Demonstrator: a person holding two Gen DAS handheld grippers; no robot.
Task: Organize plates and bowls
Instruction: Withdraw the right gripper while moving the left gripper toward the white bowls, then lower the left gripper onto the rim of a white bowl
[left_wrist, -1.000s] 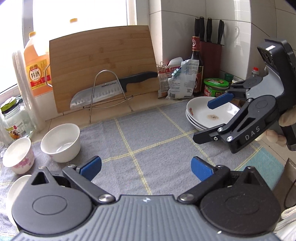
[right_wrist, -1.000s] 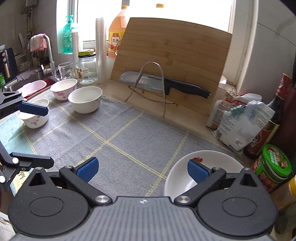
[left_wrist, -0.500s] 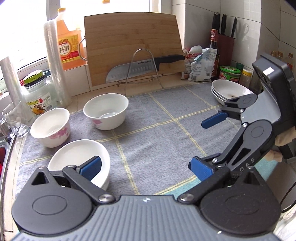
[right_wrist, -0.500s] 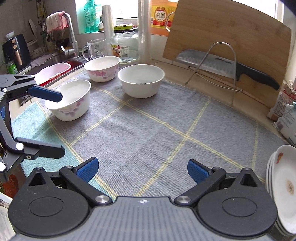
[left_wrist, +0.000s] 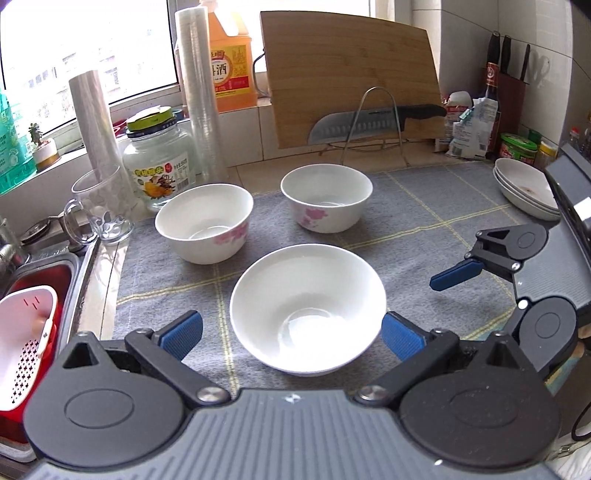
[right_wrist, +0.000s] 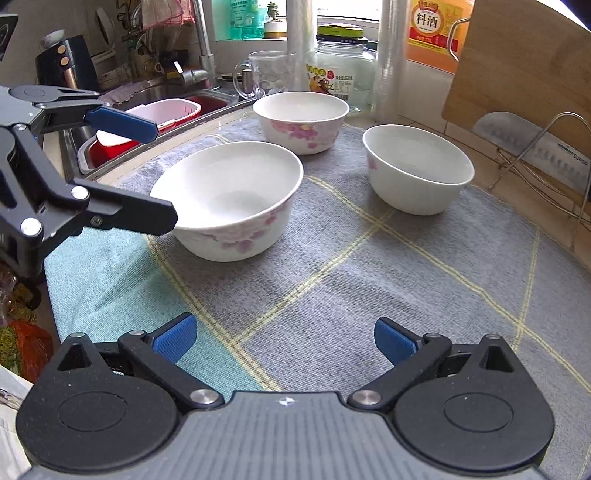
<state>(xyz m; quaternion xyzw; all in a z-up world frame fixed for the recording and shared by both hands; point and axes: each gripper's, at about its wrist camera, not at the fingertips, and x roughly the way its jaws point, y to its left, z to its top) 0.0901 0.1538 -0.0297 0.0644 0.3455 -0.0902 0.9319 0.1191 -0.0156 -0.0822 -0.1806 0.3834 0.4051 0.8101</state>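
Three white bowls with pink flowers stand on the grey checked cloth (left_wrist: 424, 206). The nearest bowl (left_wrist: 308, 306) sits between the spread fingers of my left gripper (left_wrist: 291, 334), which is open and not touching it. In the right wrist view the same bowl (right_wrist: 229, 199) shows with the left gripper (right_wrist: 144, 170) at its left side. The other two bowls (left_wrist: 205, 227) (left_wrist: 327, 201) stand behind it. A stack of white plates (left_wrist: 524, 192) rests at the far right. My right gripper (right_wrist: 284, 339) hangs open over bare cloth, empty.
A sink with a red and pink basket (left_wrist: 26, 332) lies at the left. A glass mug (left_wrist: 98, 206), a jar (left_wrist: 159, 162) and an oil bottle (left_wrist: 229, 74) line the window sill side. A cutting board (left_wrist: 351, 74) and a knife on a wire rack (left_wrist: 369, 122) stand behind.
Both grippers have swung left, away from the plates and toward the bowls. The nearest bowl now lies between the left gripper's fingers. Both stay open.
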